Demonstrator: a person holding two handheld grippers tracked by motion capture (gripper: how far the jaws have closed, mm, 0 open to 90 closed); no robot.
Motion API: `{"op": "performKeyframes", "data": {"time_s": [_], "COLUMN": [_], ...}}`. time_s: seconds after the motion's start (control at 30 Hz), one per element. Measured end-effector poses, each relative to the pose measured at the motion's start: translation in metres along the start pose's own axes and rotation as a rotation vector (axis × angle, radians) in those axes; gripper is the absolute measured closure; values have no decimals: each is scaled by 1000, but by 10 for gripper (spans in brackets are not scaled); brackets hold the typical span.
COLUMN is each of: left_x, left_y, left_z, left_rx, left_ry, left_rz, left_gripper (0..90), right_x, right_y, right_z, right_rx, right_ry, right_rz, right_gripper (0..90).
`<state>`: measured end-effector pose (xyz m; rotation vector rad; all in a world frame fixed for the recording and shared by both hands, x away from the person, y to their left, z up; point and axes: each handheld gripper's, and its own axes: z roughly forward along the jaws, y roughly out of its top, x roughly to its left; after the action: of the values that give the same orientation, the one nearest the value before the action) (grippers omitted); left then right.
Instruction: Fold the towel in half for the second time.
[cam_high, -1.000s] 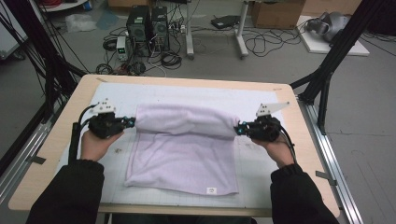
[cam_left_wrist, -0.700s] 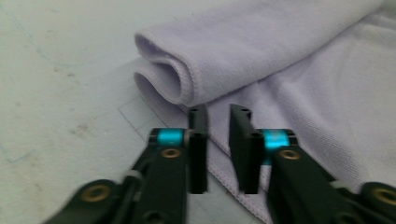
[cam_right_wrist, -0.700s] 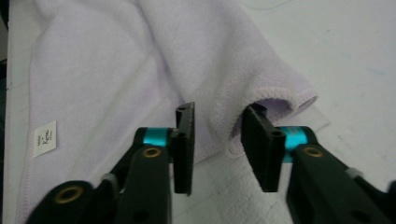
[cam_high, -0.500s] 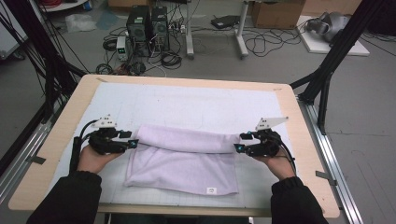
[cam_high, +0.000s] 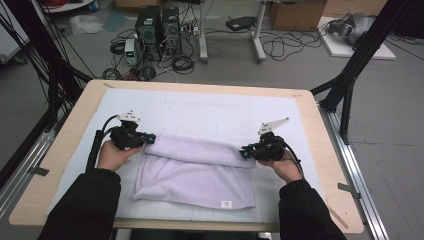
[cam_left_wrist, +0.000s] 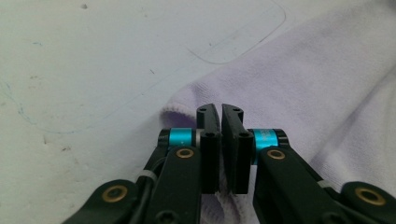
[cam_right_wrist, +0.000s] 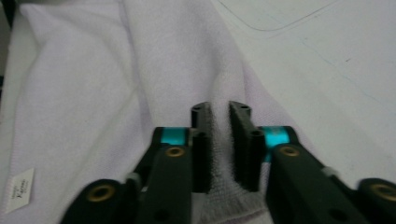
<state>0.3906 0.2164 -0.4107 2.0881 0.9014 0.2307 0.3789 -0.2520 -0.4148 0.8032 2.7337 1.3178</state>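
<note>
Your pale lilac terry towel (cam_high: 197, 167) lies on the white mat of the wooden table (cam_high: 320, 165), in the lower middle of the high view, its far edge brought over toward you into a soft roll. That roll's long axis runs left to right across the frame, and you hold it at both ends — one hand-held gripper at each.

Your left hand-held gripper (cam_high: 148, 138) sits at the roll's left end, pointing right along the axis; your right hand-held gripper (cam_high: 243, 152) sits at the right end, pointing left. Neither hand is nearer — the cloth spans the gap between them, with the flat lower layer and its small white label (cam_high: 226, 204) reaching toward the bottom edge of the frame.

In the left gripper view, the jaws have just been closing and now stand pressed nearly together on the towel's folded corner (cam_left_wrist: 187, 109), cloth caught between the pads. In the right gripper view, the jaws have likewise just closed, pinching a ridge of terry (cam_right_wrist: 219, 140) between them.

Judging from this, the coming move carries the pinched edge toward you, across the axis, so keep both ends level with each other.
</note>
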Motion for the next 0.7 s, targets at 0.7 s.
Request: {"op": "performKeyframes", "data": {"time_s": [0.7], "left_x": [-39], "left_y": [-50], "left_z": [-65], "left_rx": [-97], "left_ry": [-75], "left_rz": [77], "left_gripper": [523], "right_x": [57], "right_y": [-22], "right_z": [-32], "right_rx": [-116], "right_ry": [13], "right_rz": [-118], "right_gripper": [600]}}
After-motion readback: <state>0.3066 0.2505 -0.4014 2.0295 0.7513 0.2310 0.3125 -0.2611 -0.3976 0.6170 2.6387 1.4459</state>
